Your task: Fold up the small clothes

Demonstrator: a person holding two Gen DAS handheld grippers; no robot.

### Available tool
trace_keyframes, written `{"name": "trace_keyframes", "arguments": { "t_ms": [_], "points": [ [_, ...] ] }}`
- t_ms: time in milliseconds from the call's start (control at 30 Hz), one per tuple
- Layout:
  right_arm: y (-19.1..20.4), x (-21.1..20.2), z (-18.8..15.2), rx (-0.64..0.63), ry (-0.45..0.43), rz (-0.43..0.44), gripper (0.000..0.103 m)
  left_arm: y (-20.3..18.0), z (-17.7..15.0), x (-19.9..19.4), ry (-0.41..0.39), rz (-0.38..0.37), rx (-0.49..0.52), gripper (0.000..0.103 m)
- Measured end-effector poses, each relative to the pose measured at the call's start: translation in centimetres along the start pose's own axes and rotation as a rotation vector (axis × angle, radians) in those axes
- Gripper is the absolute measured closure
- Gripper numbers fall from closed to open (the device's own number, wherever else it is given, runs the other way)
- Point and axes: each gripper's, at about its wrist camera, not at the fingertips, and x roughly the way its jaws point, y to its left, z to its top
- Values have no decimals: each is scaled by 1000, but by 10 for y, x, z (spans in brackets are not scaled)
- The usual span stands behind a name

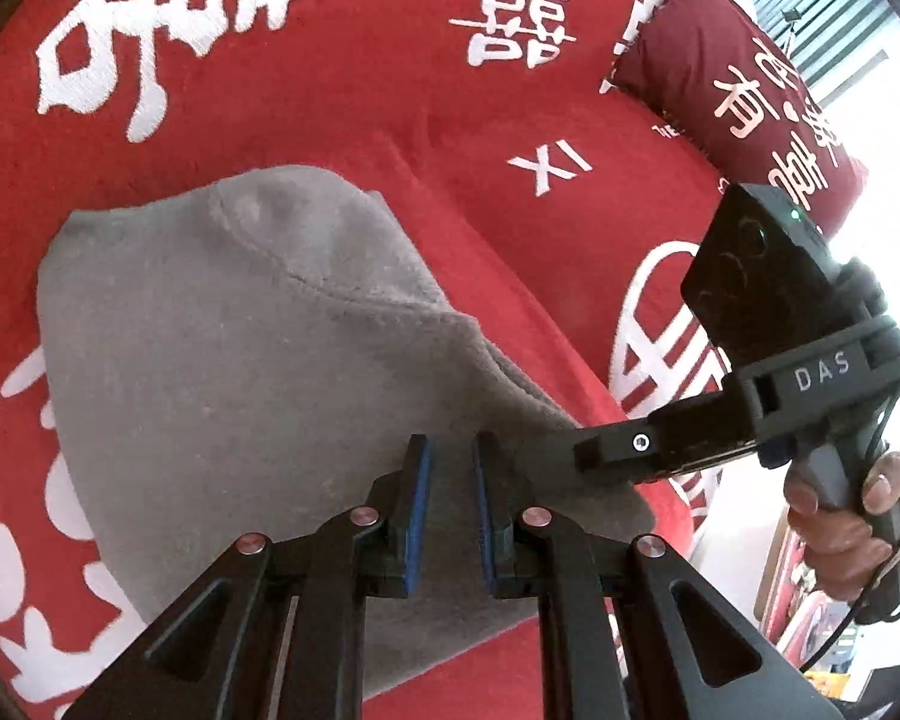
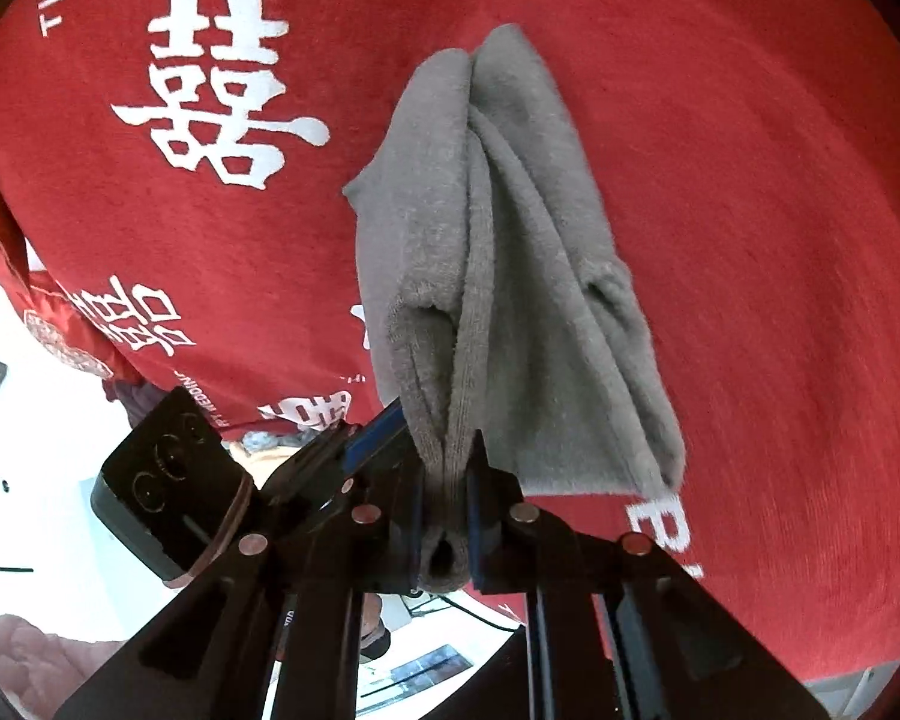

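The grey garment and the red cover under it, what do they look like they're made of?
Grey garment: seemingly soft knit or fleece, matte; fuzzy nap, ribbed hem where the right gripper pinches it.
Red cover: probably plush woven fabric, matte; fine pile, with flat white characters, printed or embroidered.

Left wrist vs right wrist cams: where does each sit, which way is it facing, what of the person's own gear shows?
Left wrist: on the left gripper, looking steeply down at the grey garment on the red bedspread; right gripper and hand show.
Right wrist: on the right gripper, shut on the garment's bunched edge, aimed shallower along it; left gripper shows.
Shared: garment, bedspread, each other's gripper.
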Motion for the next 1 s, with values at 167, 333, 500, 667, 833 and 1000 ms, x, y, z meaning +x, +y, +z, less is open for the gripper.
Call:
{"name": "trace_keyframes", "arguments": {
  "t_ms": [167, 333, 500, 667, 833, 1000],
  "points": [
    [-24, 8, -5, 9, 9, -85, 91, -5, -12, 26, 36, 13, 2, 88],
    [-35, 19, 6, -2, 36, -154, 91, 2, -20, 28, 58, 53, -52, 88],
    [-23, 9, 6, -16, 65, -223, 86, 27, -26, -6, 39, 147, -147, 27],
    [-5, -10, 8, -33, 61, -322, 76, 70, -39, -44, -6, 230, -294, 6],
    [21, -20, 12, -78, 2, -389, 74, 120, -68, -54, 36, 287, -444, 6],
    [72, 1, 10, -262, -5, -379, 74, 129, -90, -38, 92, 305, -442, 6]
  ]
}}
